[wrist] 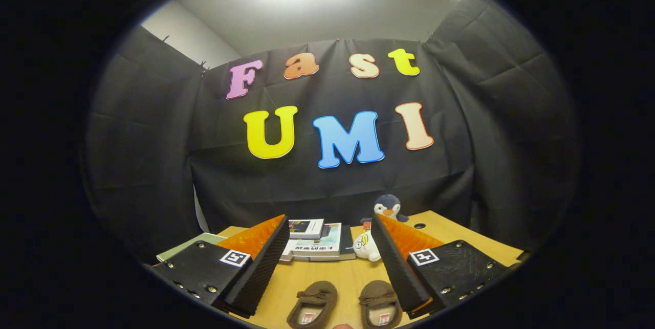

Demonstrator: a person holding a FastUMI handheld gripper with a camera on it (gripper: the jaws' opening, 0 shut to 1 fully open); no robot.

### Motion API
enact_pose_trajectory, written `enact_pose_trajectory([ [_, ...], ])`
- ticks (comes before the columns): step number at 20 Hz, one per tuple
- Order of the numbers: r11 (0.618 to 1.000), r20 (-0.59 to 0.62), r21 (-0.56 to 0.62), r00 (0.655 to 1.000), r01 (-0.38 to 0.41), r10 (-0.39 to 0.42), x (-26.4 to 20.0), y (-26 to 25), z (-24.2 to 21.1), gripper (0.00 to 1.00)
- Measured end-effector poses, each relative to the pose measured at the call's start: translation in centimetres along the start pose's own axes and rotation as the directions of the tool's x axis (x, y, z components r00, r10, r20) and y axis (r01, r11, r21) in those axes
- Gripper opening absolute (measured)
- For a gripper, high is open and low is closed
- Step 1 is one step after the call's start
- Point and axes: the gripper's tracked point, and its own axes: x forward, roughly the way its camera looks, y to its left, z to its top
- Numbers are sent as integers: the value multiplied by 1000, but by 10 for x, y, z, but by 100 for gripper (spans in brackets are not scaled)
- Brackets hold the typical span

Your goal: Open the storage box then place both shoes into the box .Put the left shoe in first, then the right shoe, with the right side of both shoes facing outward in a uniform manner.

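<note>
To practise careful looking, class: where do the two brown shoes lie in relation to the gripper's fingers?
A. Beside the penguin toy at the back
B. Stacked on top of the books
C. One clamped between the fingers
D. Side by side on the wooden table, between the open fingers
D: the two brown shoes lie side by side on the wooden table between the spread fingers of the gripper, nearer than the books and penguin toy.

A light wooden table (327,280) carries two brown shoes (313,304) (380,304) side by side near its front edge, openings up. Toward the back edge lies a stack of books (318,241), a green book (187,245) at the left, a white plush toy (366,246) and a penguin plush (387,207).
</note>
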Motion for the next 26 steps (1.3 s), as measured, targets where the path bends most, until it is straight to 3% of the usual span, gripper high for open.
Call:
enact_pose_trajectory([
  [7, 961, -148, 277, 987, -16, 59, 2, 29, -52, 97],
  [11, 933, -204, 361, 976, -1, 79, 1, 45, -82, 97],
  [14, 904, -240, 426, 960, -31, 145, 1, 68, -101, 97],
  [21, 789, -331, 614, 895, -36, 299, -3, 116, -146, 97],
  [26, 678, -358, 735, 845, -7, 397, -7, 143, -169, 98],
])
